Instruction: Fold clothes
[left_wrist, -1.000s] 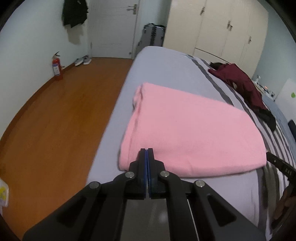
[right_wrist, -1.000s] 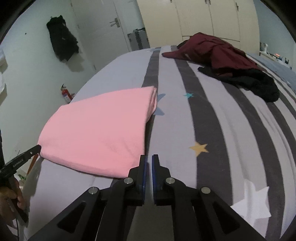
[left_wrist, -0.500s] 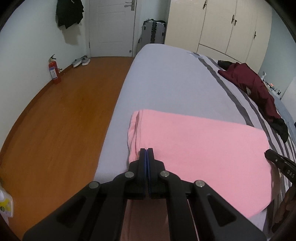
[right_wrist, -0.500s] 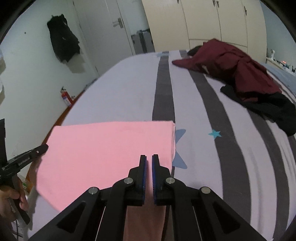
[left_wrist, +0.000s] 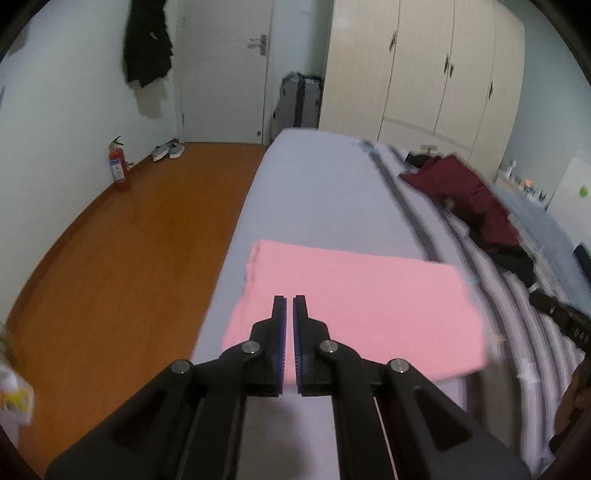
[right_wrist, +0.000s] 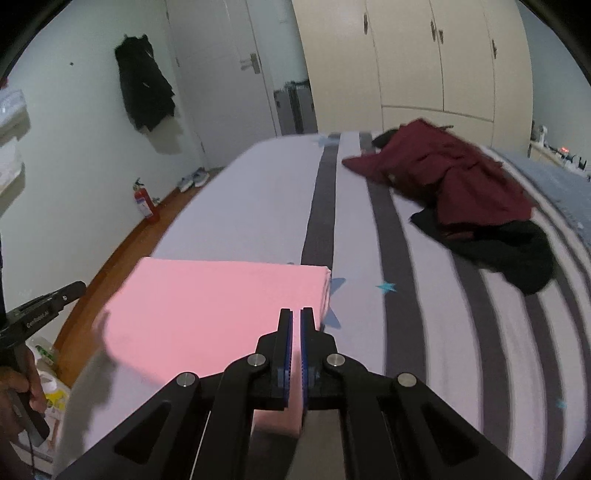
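A folded pink cloth (left_wrist: 362, 295) lies across the near left part of the striped bed (left_wrist: 314, 192). Its near edge is raised off the sheet. My left gripper (left_wrist: 290, 297) holds that edge near its left corner. Its jaws are opening slightly, and a strip of pink shows between the blue pads. My right gripper (right_wrist: 296, 310) is shut on the same edge of the pink cloth (right_wrist: 207, 295) near the right corner. A small pink flap hangs below its pads. Each wrist view catches the other gripper at the frame's side, held by a hand.
A maroon garment (right_wrist: 443, 173) and a black garment (right_wrist: 517, 254) lie crumpled at the bed's far right. Wood floor (left_wrist: 129, 258) runs along the bed's left side, with a red fire extinguisher (left_wrist: 119, 170) and shoes (left_wrist: 168, 150) by the wall. A suitcase (left_wrist: 299, 103) and wardrobe (left_wrist: 424, 74) stand beyond.
Both grippers have risen, taking the cloth's near edge up with them; a second ago it lay flat. The left pads, pressed together before, now show a thin gap.
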